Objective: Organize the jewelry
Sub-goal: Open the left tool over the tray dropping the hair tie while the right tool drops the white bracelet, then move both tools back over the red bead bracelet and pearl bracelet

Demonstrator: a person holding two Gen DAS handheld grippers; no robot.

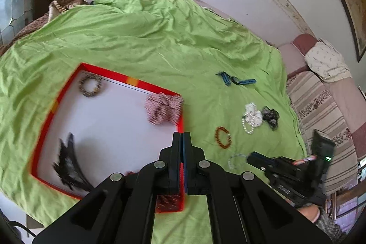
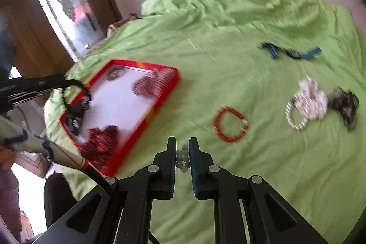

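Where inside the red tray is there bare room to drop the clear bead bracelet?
The red tray is bare across its white middle, between the beaded bracelet at the far corner, the pink scrunchie by the right wall and the black feather piece at the near left. The near right corner is crowded by a red scrunchie.

Black angular left claw [image 1: 182, 143], blue-lined finger pads, round silver pivot screws, matching right claw [image 2: 182, 152]
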